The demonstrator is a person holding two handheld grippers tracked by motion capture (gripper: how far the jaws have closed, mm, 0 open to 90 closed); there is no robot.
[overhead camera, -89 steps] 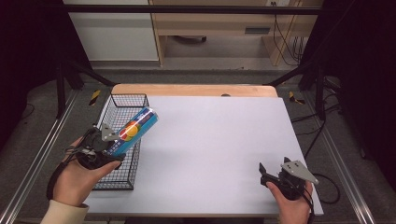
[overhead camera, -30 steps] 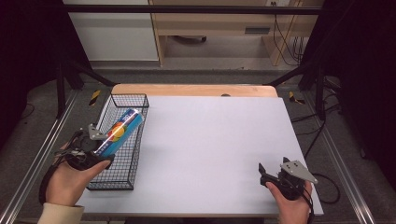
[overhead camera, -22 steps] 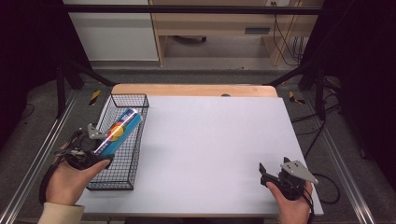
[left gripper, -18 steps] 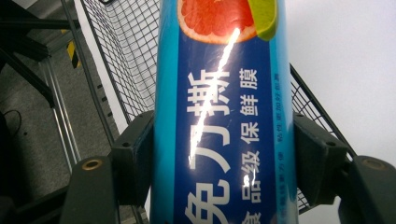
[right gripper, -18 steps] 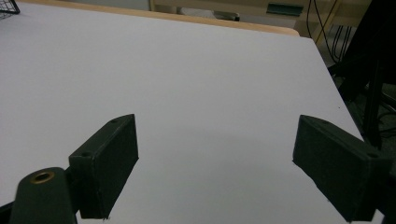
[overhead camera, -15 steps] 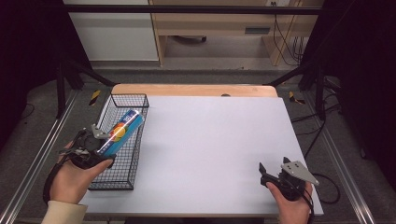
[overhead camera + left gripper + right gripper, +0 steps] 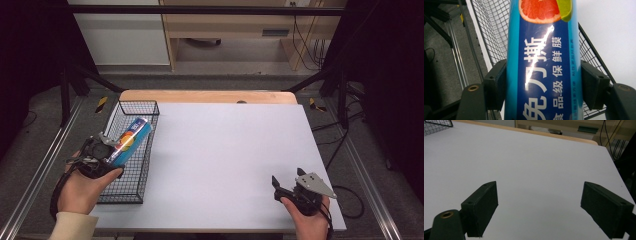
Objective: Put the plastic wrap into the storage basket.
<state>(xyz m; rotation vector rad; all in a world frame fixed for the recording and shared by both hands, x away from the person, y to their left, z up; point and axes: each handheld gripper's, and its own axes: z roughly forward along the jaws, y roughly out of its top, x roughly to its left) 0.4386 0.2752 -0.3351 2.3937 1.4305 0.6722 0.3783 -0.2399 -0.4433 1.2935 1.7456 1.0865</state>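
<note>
At the left of the high view, the left gripper (image 7: 107,150) was clamped on a long blue box of cling film (image 7: 129,141), the box lying aslant over the wire basket (image 7: 145,152) at the left edge of the white tabletop (image 7: 230,150). In the left gripper view the two black pads pressed flat on the opposite long sides of the box (image 7: 541,62), with the printed face and its grapefruit picture turned toward the camera and the basket mesh behind it. Whether the far end of the box rested on the mesh or hung clear of it could not be told.

The box looked like thin printed cardboard around a roll: probably light, stiff along its length, but liable to dent if squeezed hard across its faces. The glossy wrap caught a bright streak of light, so the surface was likely slick, and a slim box held near one end would tend to swing or slip downward. A hold nearer the middle of its length, across the narrow sides as here, seemed the safer one; the corners and edges would take pressure better than the flat panels.

At the lower right of the high view, the right gripper (image 7: 295,192) rested in the person's hand near the tabletop's edge. In the right gripper view its jaws stood wide apart over bare tabletop, with nothing between them.
</note>
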